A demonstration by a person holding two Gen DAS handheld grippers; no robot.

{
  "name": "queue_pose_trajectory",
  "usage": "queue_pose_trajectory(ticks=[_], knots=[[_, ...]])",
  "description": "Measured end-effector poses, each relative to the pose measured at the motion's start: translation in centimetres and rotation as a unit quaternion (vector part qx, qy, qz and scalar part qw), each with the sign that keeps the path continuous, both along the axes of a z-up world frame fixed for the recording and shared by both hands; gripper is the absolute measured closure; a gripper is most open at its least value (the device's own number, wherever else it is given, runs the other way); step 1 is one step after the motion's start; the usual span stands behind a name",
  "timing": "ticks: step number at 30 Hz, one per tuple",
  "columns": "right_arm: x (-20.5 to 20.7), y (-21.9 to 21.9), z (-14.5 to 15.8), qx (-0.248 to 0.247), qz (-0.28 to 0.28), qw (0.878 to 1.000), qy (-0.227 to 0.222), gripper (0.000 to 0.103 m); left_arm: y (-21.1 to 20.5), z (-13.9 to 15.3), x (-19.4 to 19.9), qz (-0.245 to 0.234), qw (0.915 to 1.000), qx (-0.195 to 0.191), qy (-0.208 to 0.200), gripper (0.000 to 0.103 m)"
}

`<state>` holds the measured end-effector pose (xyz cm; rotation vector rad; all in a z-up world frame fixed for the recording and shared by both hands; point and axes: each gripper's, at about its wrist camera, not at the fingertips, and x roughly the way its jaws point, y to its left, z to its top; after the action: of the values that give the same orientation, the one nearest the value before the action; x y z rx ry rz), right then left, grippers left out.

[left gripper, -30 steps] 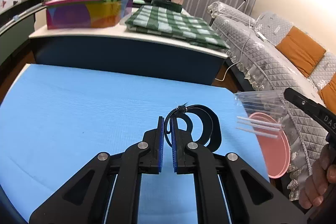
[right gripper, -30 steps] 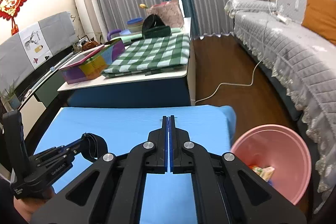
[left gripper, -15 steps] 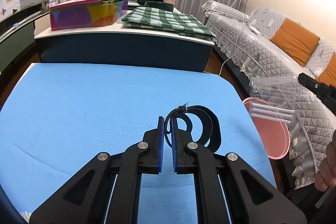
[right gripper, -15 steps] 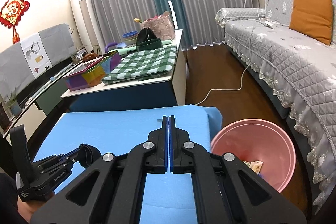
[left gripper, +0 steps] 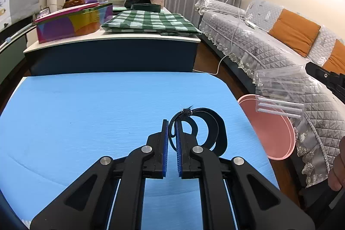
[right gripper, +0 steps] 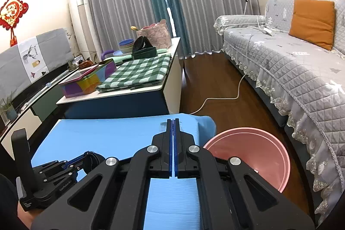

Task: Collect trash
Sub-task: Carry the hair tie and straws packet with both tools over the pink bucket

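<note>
Plastic bag [left gripper: 280, 89] of straws hangs crosswise from right gripper [right gripper: 173, 122].

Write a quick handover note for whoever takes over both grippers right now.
Left gripper: shut on a black strap, over the blue table.
Right gripper: shut on a clear plastic bag, held above the pink bin beside the table.
Done: both pieces are picked up; no other loose trash shows on the table.
Left: release the bag into the bin, then bring the strap over and drop it too.
</note>
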<state>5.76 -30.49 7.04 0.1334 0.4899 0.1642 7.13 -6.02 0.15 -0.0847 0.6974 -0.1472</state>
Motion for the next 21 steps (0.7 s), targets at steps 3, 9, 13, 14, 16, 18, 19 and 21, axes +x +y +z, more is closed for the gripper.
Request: queue_pose_trajectory(ticks=[3, 9, 13, 14, 16, 18, 19, 21], knots=[[0.0, -0.4, 0.1, -0.004, -0.006, 1.0, -0.001, 0.102, -0.6, -0.1, 0.1, -0.005, 1.0, -0.001, 0.0, 0.096], [-0.3, -1.7, 0.5, -0.008, -0.021, 1.0, -0.007, 0.102, -1.7, 0.1, 0.1, -0.018, 0.9998, -0.003, -0.001, 0.096], [-0.3, -2.7, 0.6, -0.01, -0.033, 0.999, -0.007, 0.102, -2.7, 0.1, 0.2, -0.027, 0.9996, -0.005, -0.001, 0.097], [-0.3, -3.0, 0.7, -0.01, -0.037, 0.999, -0.008, 0.102, -2.9, 0.2, 0.3, -0.029, 0.9996, -0.005, -0.001, 0.096], [-0.3, -3.8, 0.8, -0.01, -0.046, 0.999, -0.008, 0.102, -3.5, 0.2, 0.4, -0.034, 0.9994, -0.006, 0.0, 0.096], [-0.4, -4.5, 0.9, -0.008, -0.054, 0.998, -0.008, 0.102, -4.1, 0.2, 0.5, -0.039, 0.9992, -0.006, 0.001, 0.096], [-0.3, -5.0, 0.9, -0.008, -0.06, 0.998, -0.008, 0.102, -4.4, 0.2, 0.6, -0.041, 0.9991, -0.007, 0.002, 0.096], [-0.3, -5.6, 1.0, -0.007, -0.069, 0.998, -0.007, 0.102, -4.9, 0.1, 0.8, -0.047, 0.9989, -0.009, 0.005, 0.096]])
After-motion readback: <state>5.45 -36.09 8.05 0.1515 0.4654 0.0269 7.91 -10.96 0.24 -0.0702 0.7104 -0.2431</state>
